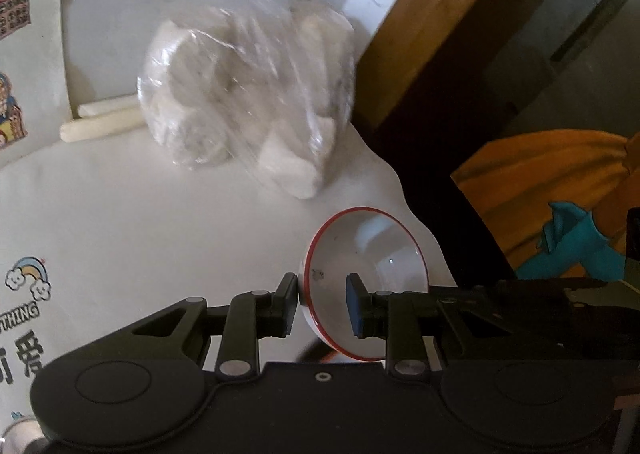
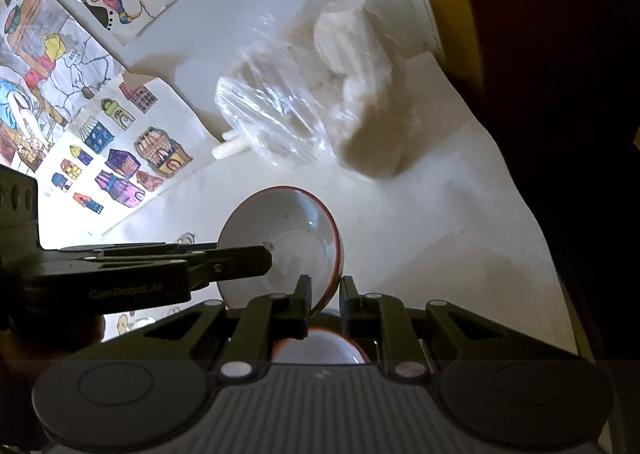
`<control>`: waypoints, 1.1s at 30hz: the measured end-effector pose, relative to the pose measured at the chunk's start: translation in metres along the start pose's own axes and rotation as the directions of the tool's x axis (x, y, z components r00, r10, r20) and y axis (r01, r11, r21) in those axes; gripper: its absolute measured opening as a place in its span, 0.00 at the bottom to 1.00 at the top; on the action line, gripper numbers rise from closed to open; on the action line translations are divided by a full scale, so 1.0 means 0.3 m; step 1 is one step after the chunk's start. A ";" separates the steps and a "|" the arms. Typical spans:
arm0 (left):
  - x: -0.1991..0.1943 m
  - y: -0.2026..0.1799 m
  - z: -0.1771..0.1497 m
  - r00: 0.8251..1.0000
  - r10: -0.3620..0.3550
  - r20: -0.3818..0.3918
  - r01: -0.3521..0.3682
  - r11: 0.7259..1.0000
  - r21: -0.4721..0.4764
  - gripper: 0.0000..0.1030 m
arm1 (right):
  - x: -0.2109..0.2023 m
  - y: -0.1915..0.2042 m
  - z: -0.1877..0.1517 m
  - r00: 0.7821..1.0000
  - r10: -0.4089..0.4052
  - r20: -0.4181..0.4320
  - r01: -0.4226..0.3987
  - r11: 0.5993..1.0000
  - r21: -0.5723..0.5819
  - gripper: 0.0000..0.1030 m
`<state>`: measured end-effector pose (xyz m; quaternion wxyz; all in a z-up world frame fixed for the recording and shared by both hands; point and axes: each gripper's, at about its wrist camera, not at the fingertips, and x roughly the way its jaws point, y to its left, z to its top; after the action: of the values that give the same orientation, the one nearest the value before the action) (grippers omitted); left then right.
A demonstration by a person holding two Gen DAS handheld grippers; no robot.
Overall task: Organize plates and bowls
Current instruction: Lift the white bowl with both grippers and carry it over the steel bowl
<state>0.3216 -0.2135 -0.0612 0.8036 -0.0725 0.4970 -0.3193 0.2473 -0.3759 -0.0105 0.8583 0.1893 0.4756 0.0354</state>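
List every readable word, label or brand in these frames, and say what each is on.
"GenRobot.AI": faint, on the left gripper body, right wrist view.
"THING": end of a cut-off word on the printed sheet, under a rainbow.
Large Chinese characters below it: cut off, unreadable.
House drawings' text: too small.

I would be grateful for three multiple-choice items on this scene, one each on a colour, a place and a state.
1. What colour is the rim of the round white bowl?
A. blue
B. green
C. red

2. Where does the clear plastic bag of white pieces lie?
A. inside the bowl
B. on the white tabletop
C. on the floor

3. How does the left gripper stand?
A. wide open and empty
B. clamped on the bowl's wall
C. shut on the bag

Answers: C, a red line circles the rim; B, the bag rests on the tabletop beyond the bowl; B, one finger is inside the bowl and the other outside.
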 end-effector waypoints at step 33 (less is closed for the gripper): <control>-0.015 -0.068 -0.145 0.996 0.090 0.006 -0.087 0.975 -0.204 0.26 | -0.024 -0.035 -0.008 0.978 0.089 -0.190 -0.124 0.976 -0.181 0.17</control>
<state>0.2745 -0.2182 -0.0705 0.8092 -0.1346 0.5236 -0.2300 0.2401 -0.3867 -0.0097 0.8226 0.1269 0.5351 0.1442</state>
